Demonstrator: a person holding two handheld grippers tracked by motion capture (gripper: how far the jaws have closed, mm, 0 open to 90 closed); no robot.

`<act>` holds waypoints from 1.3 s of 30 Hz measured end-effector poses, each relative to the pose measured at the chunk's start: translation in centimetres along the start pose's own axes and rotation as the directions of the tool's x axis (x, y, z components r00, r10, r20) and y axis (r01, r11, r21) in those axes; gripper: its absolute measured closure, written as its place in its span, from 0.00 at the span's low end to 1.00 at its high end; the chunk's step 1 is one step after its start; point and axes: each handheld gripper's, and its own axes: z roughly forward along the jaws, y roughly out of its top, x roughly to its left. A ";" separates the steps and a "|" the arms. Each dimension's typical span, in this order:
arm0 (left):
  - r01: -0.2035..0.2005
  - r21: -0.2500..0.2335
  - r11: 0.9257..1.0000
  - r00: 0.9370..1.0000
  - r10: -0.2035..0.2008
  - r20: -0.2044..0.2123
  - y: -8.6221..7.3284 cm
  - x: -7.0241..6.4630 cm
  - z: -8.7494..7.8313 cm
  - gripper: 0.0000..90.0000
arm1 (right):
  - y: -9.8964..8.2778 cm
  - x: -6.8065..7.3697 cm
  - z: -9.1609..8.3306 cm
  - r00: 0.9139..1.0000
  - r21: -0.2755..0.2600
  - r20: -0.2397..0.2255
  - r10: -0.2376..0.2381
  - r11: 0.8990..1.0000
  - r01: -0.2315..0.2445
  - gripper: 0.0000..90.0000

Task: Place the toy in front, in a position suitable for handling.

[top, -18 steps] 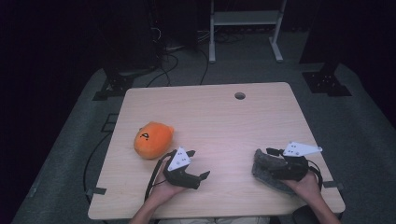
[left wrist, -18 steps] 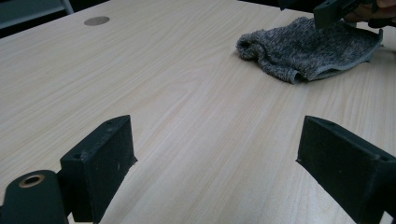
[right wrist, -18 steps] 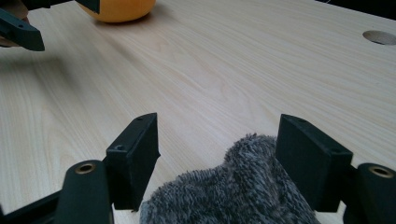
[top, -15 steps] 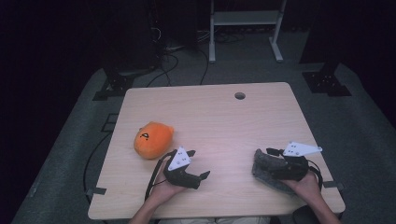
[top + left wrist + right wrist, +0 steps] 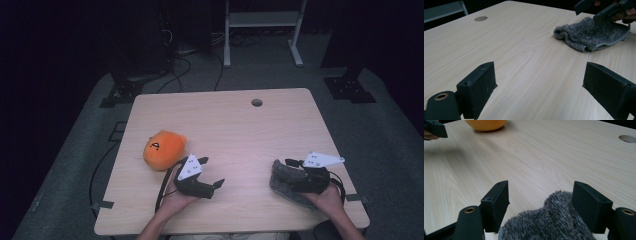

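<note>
Grey fuzzy cloth lies on the wooden table well right of the orange plush toy, between the spread, non-gripping jaws of the right gripper; the left gripper, beside the toy, stands open and empty.

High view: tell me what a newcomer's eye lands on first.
The orange plush toy stands out brightest, lying near the left edge of the pale wooden table, just beyond the left gripper, whose jaws stand open over bare wood. On the right, near the front edge, a grey fuzzy cloth lies crumpled with the right gripper above it, its jaws open on either side of the fabric.
</note>
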 end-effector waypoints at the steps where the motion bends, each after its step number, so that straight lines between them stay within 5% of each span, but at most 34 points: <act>1: 0.000 -0.003 1.000 1.000 0.000 -0.001 0.1 0.0 0.0 0.12 | 0.0 0.0 0.0 1.000 0.001 0.000 -0.003 1.000 0.003 0.32; 7: -0.010 -0.031 0.999 1.000 0.010 -0.019 0.7 0.5 -0.6 0.13 | 0.0 0.1 0.0 1.000 0.004 0.002 -0.010 1.000 0.010 0.32; 15: 0.022 -0.080 0.997 0.998 -0.026 -0.056 1.4 2.0 -1.8 0.13 | 0.0 0.1 0.1 1.000 0.008 -0.002 -0.011 1.000 0.011 0.32; 24: 0.047 -0.121 0.992 0.990 -0.062 -0.127 1.6 4.1 -3.7 0.13 | 0.0 0.2 0.2 1.000 0.012 -0.001 -0.016 1.000 0.016 0.32; 31: 0.057 -0.144 0.988 0.978 -0.084 -0.188 1.5 5.6 -5.2 0.13 | 0.0 0.2 0.3 1.000 0.012 -0.002 -0.015 1.000 0.015 0.32; 37: 0.062 -0.162 0.985 0.961 -0.103 -0.257 1.1 6.9 -6.6 0.12 | 0.0 0.2 0.3 1.000 0.015 -0.002 -0.017 1.000 0.017 0.32; 39: 0.075 -0.177 0.981 0.950 -0.124 -0.285 0.8 7.6 -7.3 0.12 | 0.0 0.2 0.3 1.000 0.013 -0.003 -0.015 1.000 0.015 0.32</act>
